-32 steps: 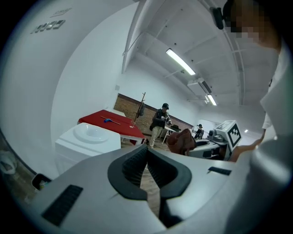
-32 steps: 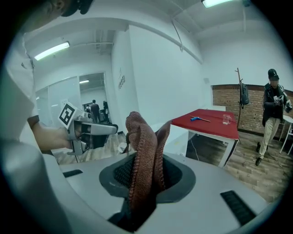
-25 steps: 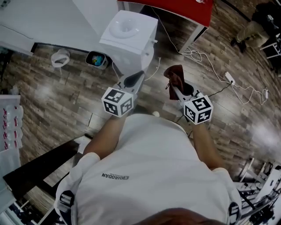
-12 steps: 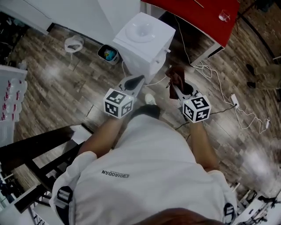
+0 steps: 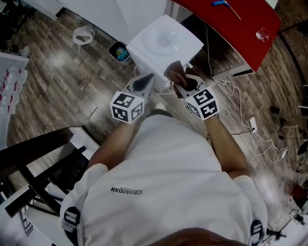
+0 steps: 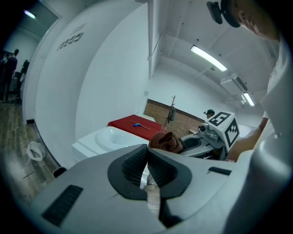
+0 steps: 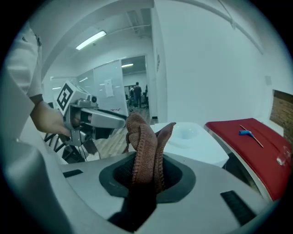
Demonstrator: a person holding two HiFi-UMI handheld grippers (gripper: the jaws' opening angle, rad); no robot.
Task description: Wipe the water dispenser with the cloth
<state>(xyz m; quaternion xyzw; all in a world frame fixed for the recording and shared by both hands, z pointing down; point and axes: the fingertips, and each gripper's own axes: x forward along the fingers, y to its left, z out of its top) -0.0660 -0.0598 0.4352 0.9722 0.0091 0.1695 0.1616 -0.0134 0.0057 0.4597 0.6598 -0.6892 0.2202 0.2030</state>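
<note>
The white water dispenser [image 5: 163, 41] stands on the wood floor in front of me, its round recessed top facing up; its top [image 6: 107, 137] [image 7: 192, 135] also shows in both gripper views. My right gripper [image 5: 180, 81] is shut on a brown cloth [image 5: 174, 73] [image 7: 145, 146], held up at the dispenser's near front edge. The cloth [image 6: 167, 140] shows in the left gripper view too. My left gripper [image 5: 143, 82] [image 6: 146, 169] hangs just left of it, shut with nothing between its jaws, close to the dispenser's front.
A red table [image 5: 231, 19] with a blue tool [image 5: 220, 3] and a glass [image 5: 262, 34] stands behind the dispenser on the right. Cables and a power strip [image 5: 253, 124] lie on the floor at right. A small bin [image 5: 119, 52] sits left of the dispenser. Dark furniture [image 5: 33, 158] is at lower left.
I have stepped closer to the dispenser. The right gripper with the cloth swung left and up to the dispenser's front edge; the left gripper stayed beside it.
</note>
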